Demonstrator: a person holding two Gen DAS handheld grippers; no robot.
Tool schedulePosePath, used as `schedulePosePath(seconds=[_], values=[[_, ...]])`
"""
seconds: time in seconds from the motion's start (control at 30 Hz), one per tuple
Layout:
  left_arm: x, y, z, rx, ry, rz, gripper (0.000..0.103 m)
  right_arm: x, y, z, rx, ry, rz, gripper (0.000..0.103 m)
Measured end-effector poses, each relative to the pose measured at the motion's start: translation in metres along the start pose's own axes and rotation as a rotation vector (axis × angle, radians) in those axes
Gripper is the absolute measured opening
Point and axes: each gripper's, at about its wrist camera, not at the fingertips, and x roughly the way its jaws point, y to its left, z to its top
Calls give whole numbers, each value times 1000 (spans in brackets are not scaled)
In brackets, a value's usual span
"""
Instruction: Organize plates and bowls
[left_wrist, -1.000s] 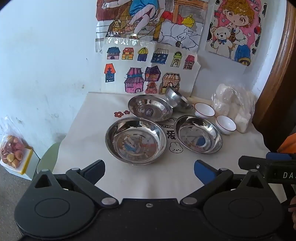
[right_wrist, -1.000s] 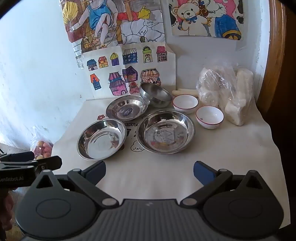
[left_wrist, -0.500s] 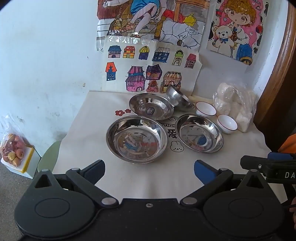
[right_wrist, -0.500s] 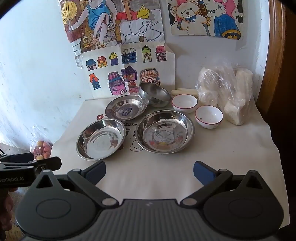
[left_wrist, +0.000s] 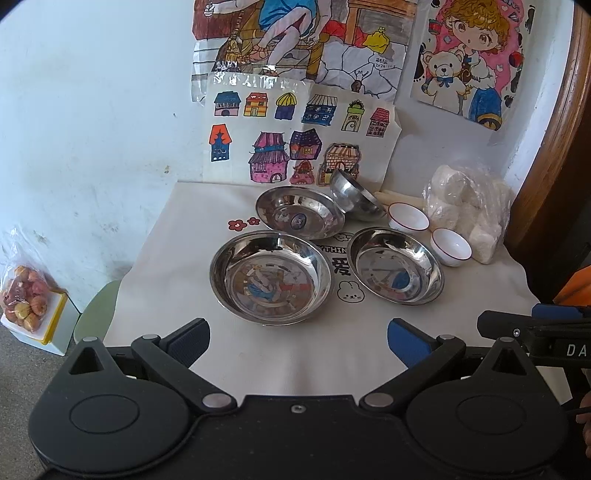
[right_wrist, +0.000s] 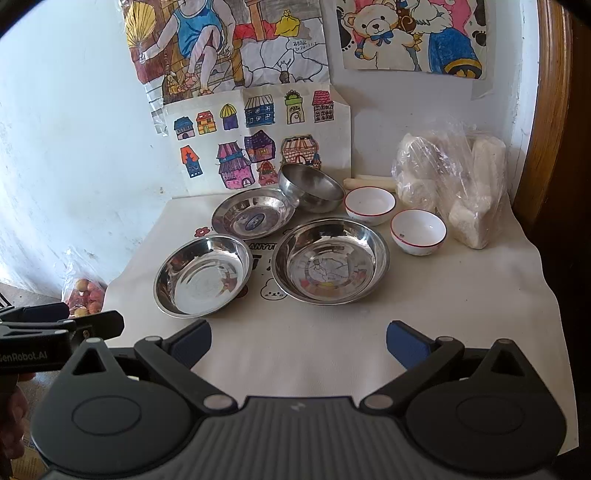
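Six dishes sit loose on the desk (right_wrist: 443, 314), none stacked yet. In the right wrist view three steel plates form a cluster at mid-frame: the near-left plate (right_wrist: 203, 282), the near-right plate (right_wrist: 330, 260) and the far plate (right_wrist: 253, 218) behind them. A steel bowl (right_wrist: 312, 188) lies tilted against the far plate's rim, and two white bowls, the back white bowl (right_wrist: 369, 205) and the front white bowl (right_wrist: 419, 230), stand just beside each other right of centre.

Both tools are released with nothing between the pads: the right hand-held gripper (right_wrist: 298, 341) hangs at the lower middle of its frame, short of the near-right plate, and the left hand-held gripper (left_wrist: 298, 341) likewise hangs in front of the near-left plate (left_wrist: 271, 282).

The step in hand looks like the first approach. A good way, I judge, is to pinch one near plate by its thin rim, lift it clear, and nest it into its neighbour; polished steel is slippery, so the pads should bite well over the lip.

A plastic bag of white blocks (right_wrist: 454, 184) crowds the white bowls at the right edge, leaving little room there. The tilted steel bowl may roll if the far plate shifts. A pale stick (right_wrist: 369, 181) lies behind the bowls against the wall, and a bag of fruit (left_wrist: 26, 299) sits low on the floor at the left.
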Motion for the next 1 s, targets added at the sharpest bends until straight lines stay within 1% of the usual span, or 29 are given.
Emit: schedulePosePath(seconds=[0.3, 1.0], values=[[-1, -6, 1, 8, -3, 3, 102, -4, -1, 0, 8, -6, -2, 103], [0, -7, 1, 7, 0, 4, 102, -5, -4, 0, 12, -3, 1, 103]])
